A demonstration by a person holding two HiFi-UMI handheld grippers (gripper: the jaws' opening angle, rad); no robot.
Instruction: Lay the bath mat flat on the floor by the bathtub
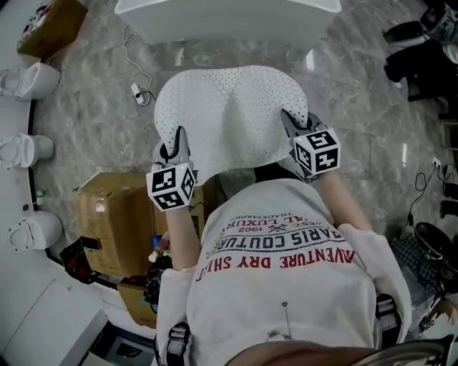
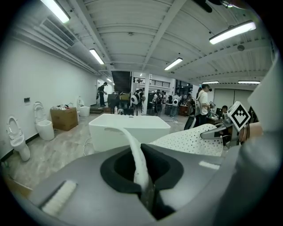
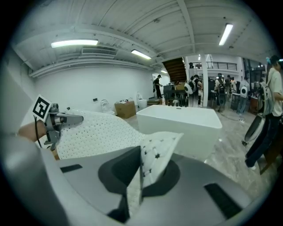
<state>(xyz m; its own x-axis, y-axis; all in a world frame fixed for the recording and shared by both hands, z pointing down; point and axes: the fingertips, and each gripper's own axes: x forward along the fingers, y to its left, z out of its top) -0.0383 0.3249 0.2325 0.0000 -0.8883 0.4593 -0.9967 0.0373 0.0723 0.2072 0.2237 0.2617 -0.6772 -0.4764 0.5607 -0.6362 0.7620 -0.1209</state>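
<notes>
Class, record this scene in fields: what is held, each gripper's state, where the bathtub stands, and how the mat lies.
held: white dotted bath mat
left gripper: shut on the mat's edge
right gripper: shut on the mat's opposite edge
bathtub: white, just beyond the mat
mat state: held up over the floor, creased in the middle, not flat

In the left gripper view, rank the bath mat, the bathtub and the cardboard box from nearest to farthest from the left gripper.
1. Bath mat, clamped in the left gripper.
2. Bathtub, just ahead on the floor.
3. Cardboard box, far left by the wall.
</notes>
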